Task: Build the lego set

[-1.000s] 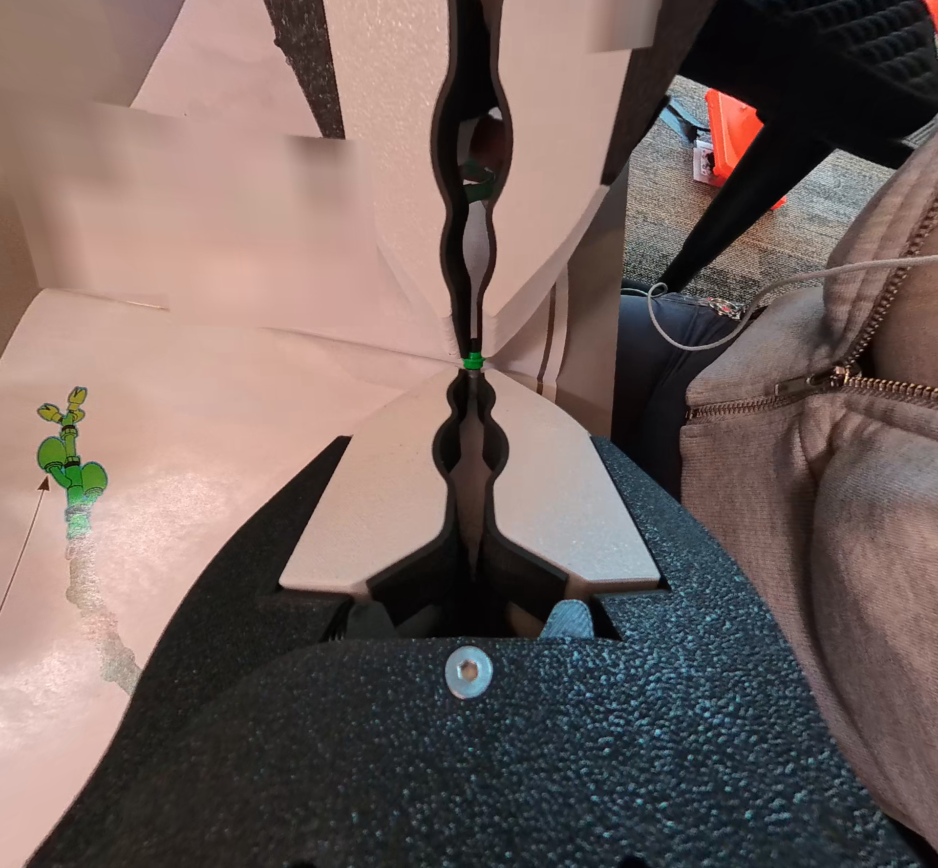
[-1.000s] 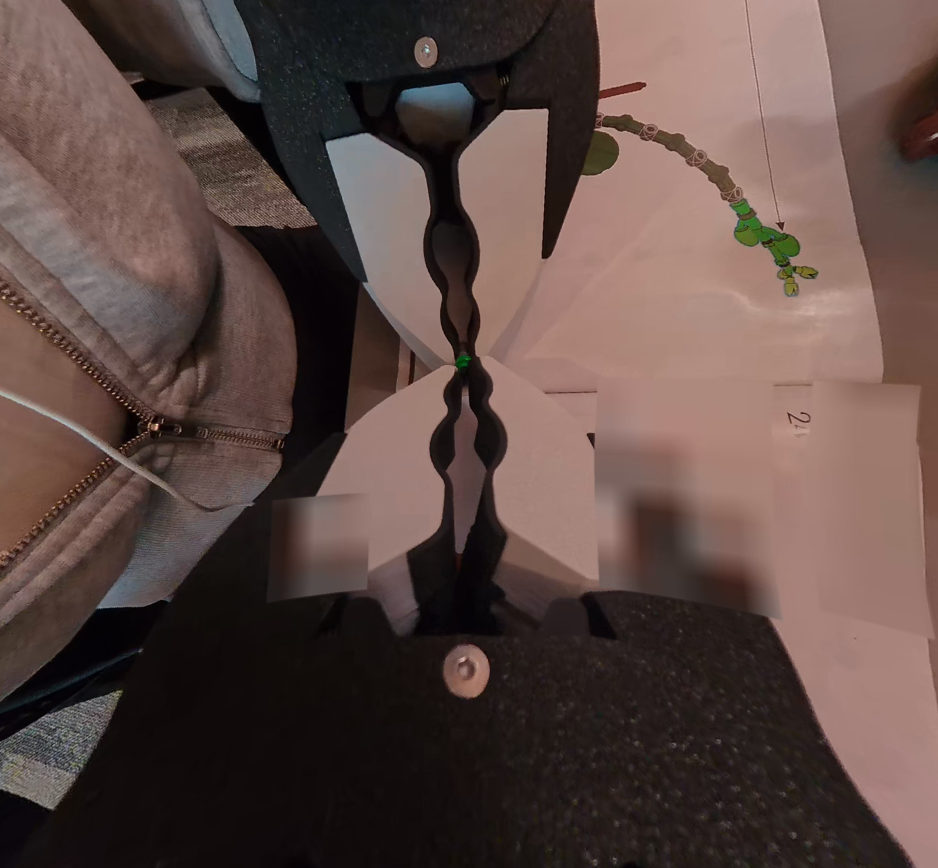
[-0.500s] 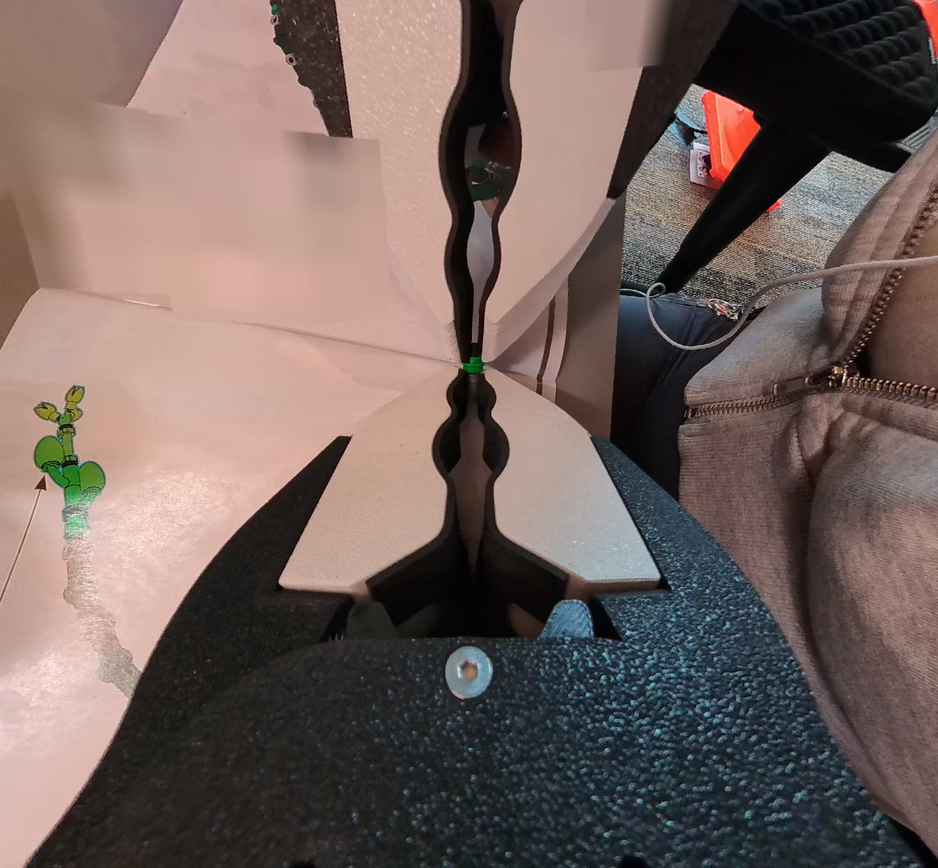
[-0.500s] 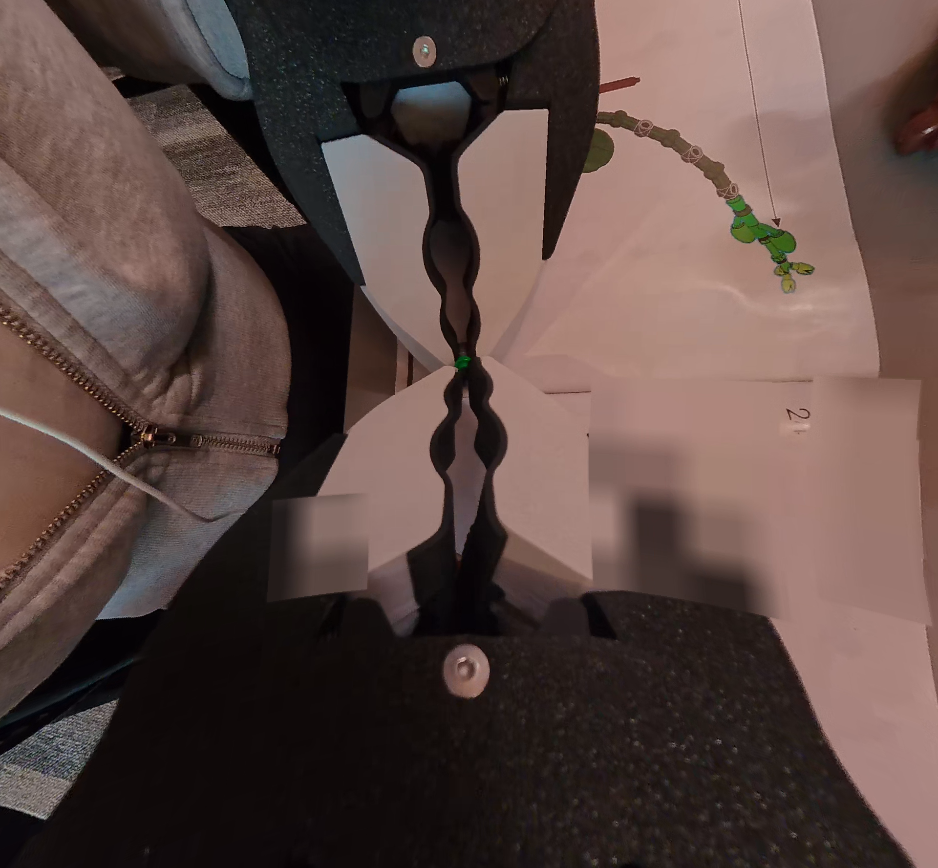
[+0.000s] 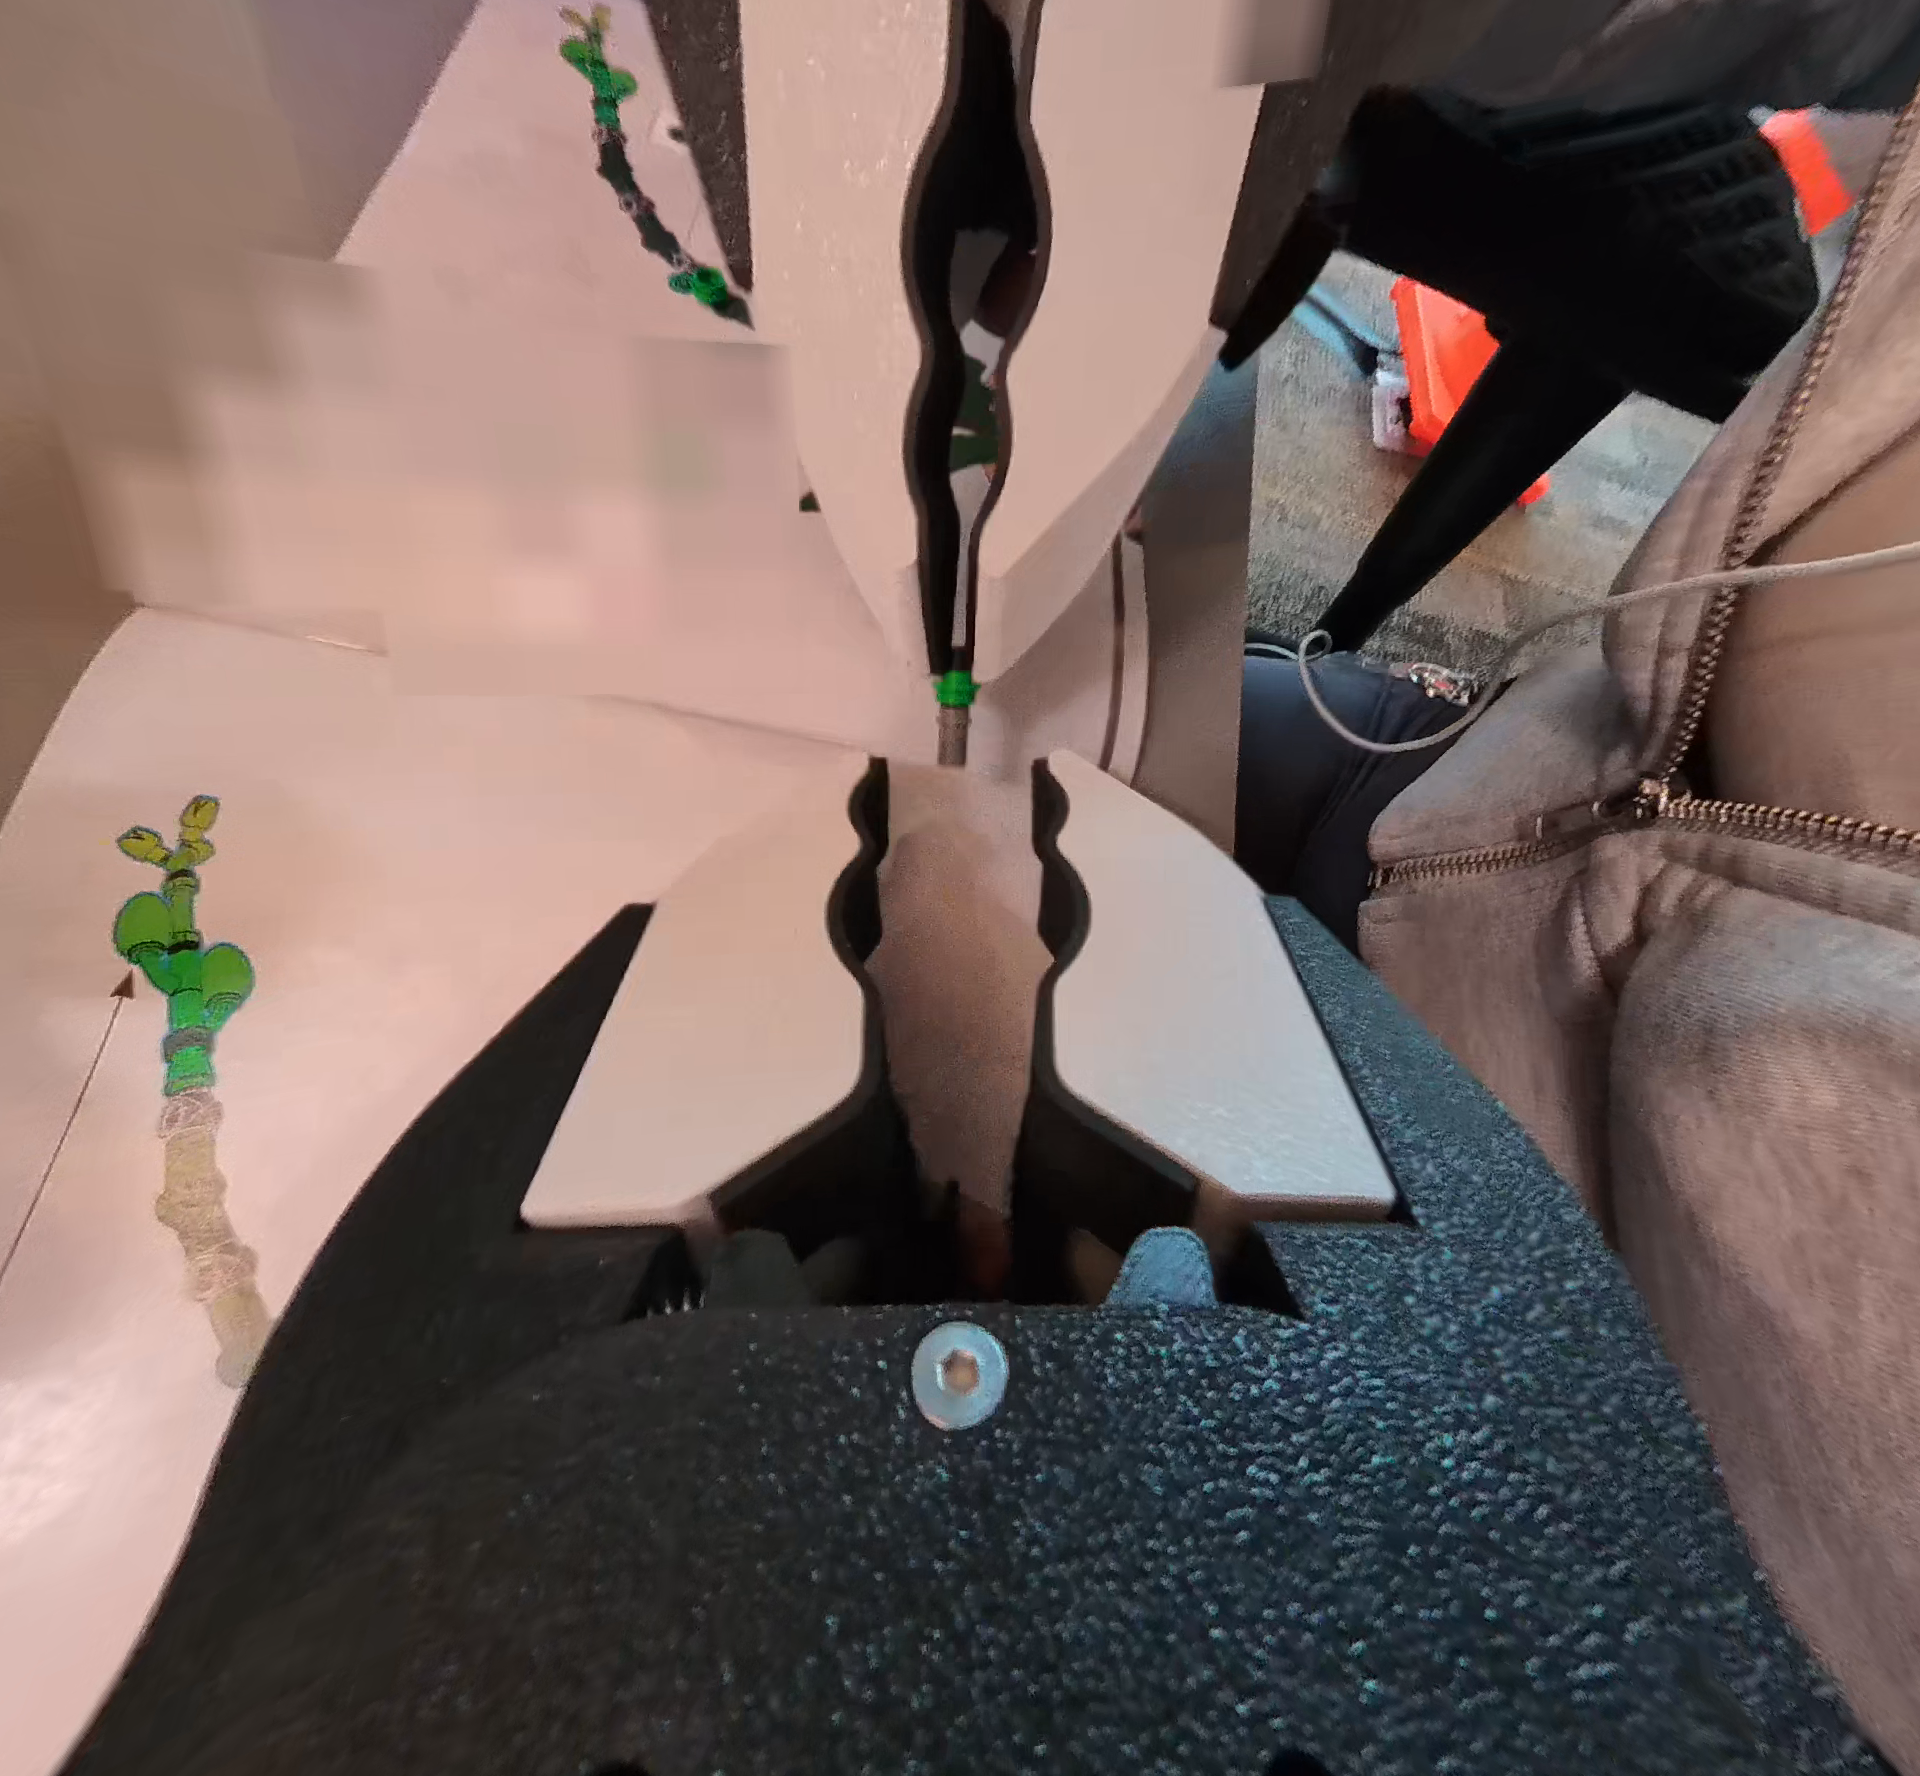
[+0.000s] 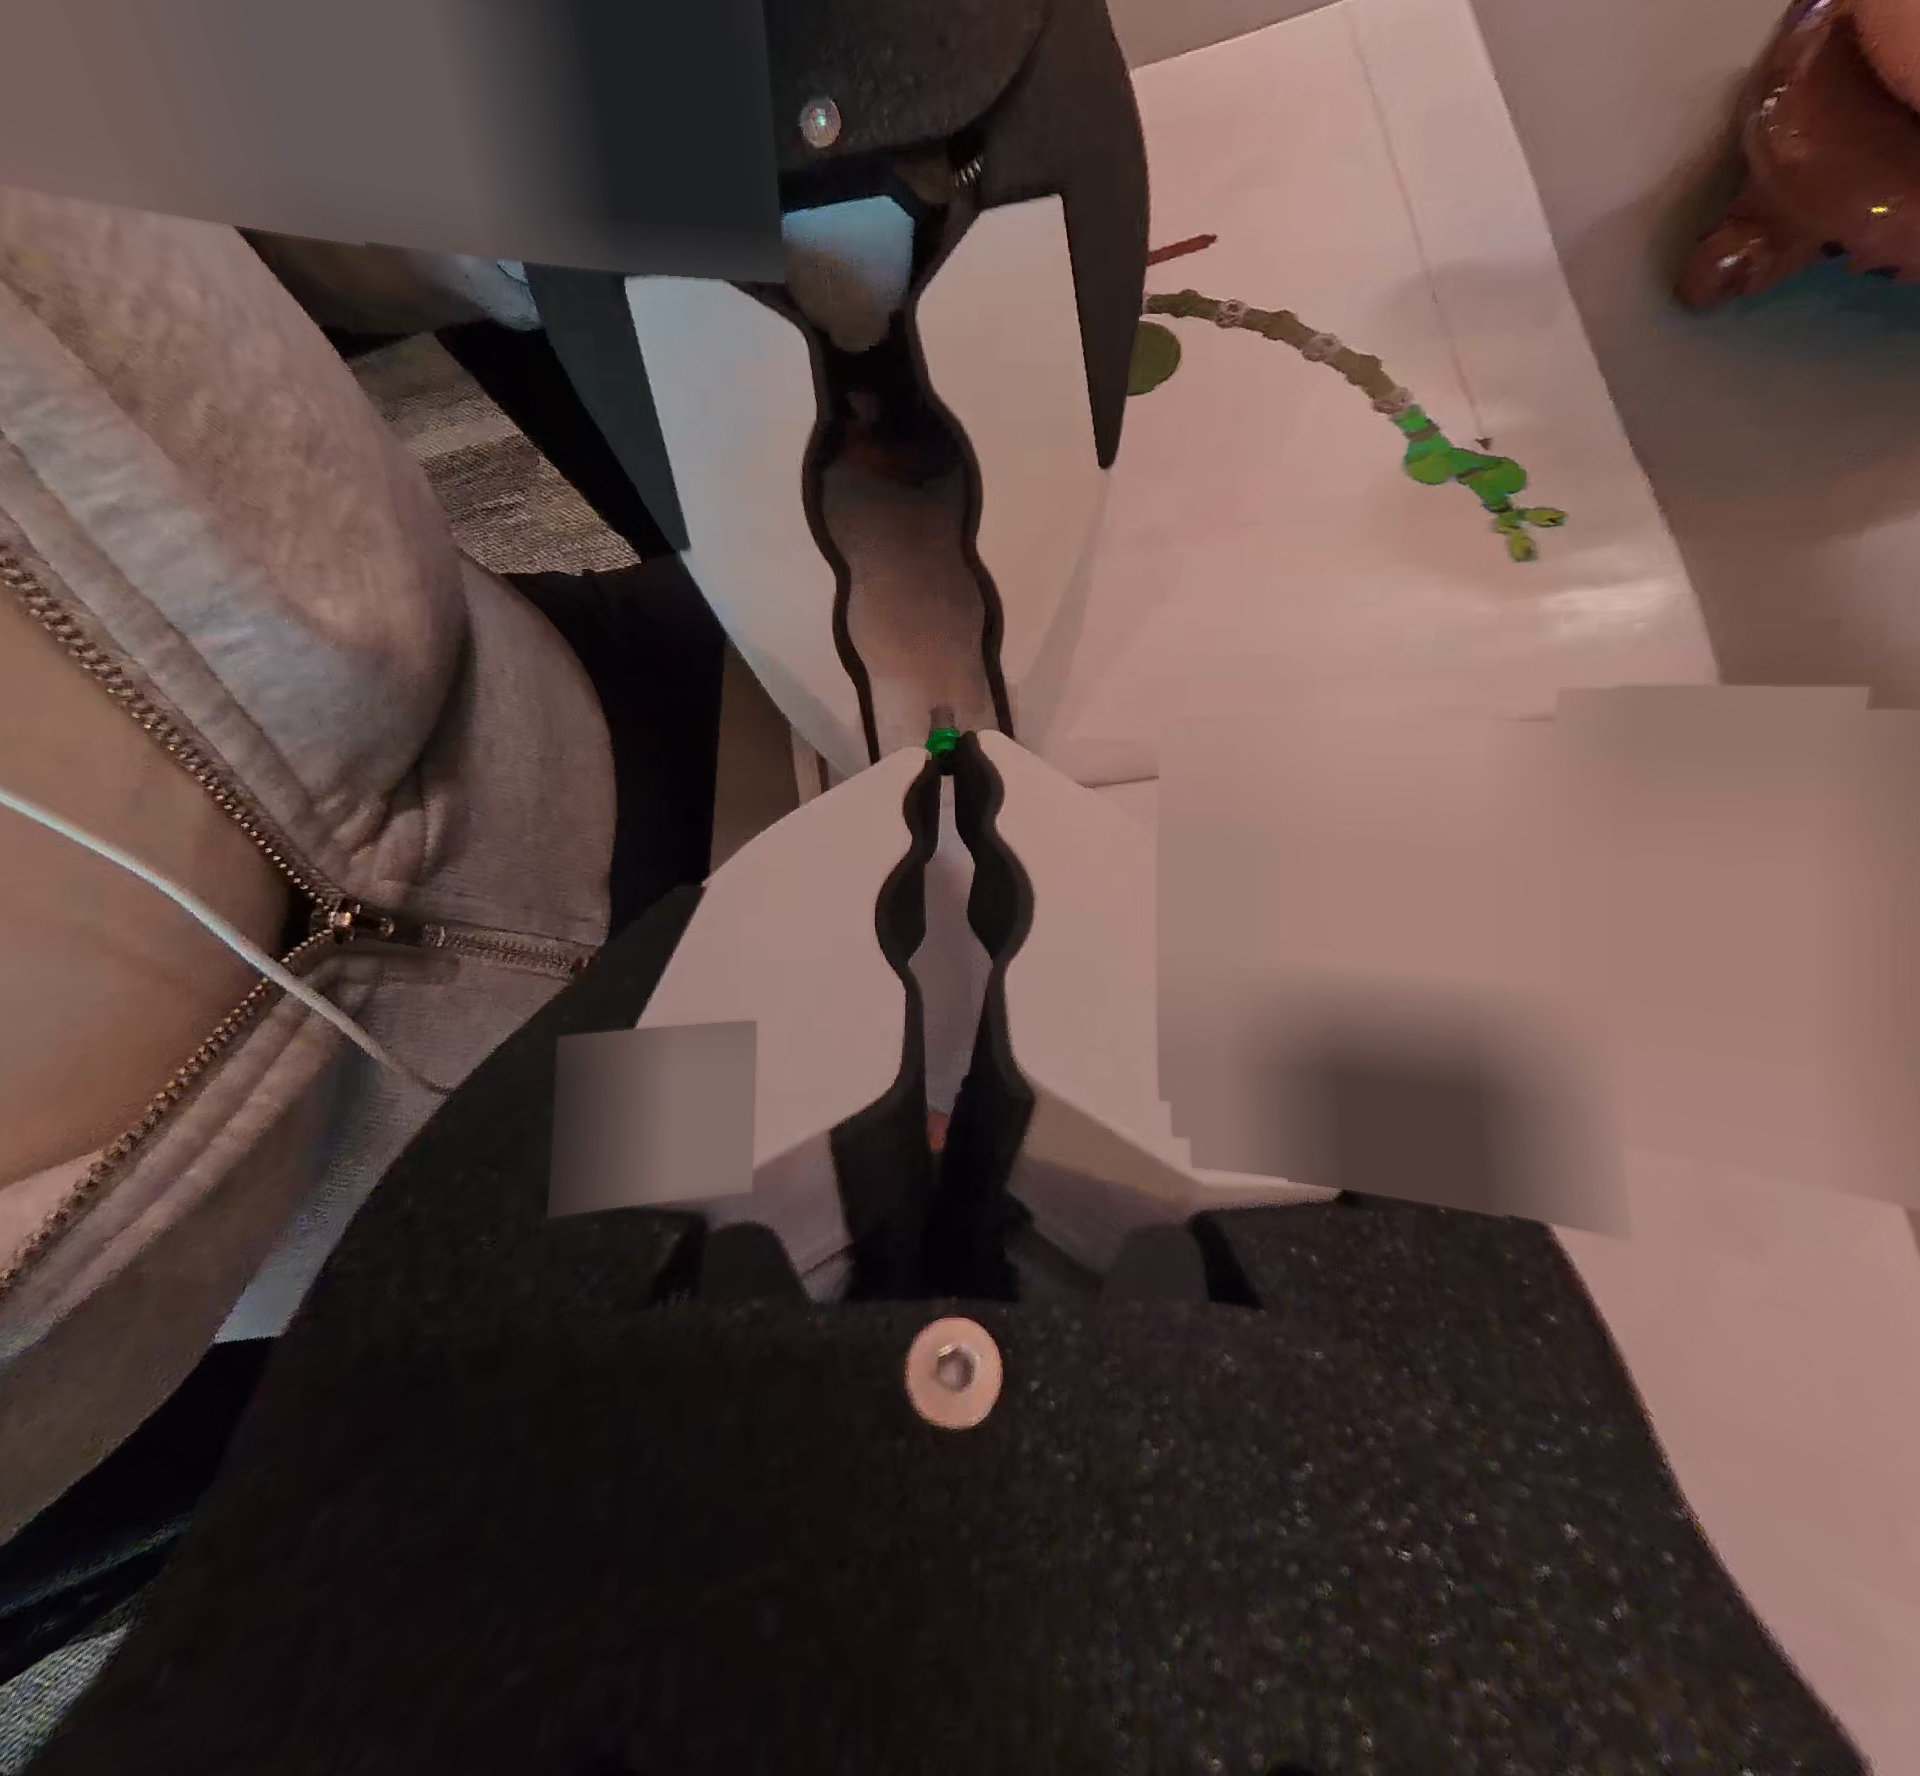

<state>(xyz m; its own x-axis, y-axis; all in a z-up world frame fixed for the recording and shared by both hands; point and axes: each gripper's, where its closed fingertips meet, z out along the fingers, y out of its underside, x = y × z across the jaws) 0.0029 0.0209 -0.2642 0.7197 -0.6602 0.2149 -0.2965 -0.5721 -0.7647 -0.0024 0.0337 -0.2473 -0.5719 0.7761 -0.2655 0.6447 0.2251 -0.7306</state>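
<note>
Left claw (image 5: 957,770) open, fingers apart, nothing pressed between the pads. Right claw (image 6: 943,758) closed on a small green-collared piece (image 6: 940,742), pinched at the very fingertips, its grey stem (image 5: 951,739) poking out toward the left claw and ending just at the mouth of the open fingers, touching neither pad as far as visible. Both claws tip to tip, the right claw's white fingers (image 5: 862,272) reaching down from 12 o'clock in the left wrist view. White printed sheet (image 5: 416,874) flat on the desk beneath both, a drawing of a green segmented chain (image 5: 182,978) at 9 o'clock of the left claw, a second such drawing (image 5: 613,95) at 11 o'clock. Grey zip-up hoodie (image 5: 1662,999) of a person at 3 o'clock, thin white cord (image 5: 1558,625) across it. Orange object (image 5: 1439,365) on carpet at 1 o'clock. Brownish glossy thing (image 6: 1787,199), blurred, at 2 o'clock in the right wrist view.
</note>
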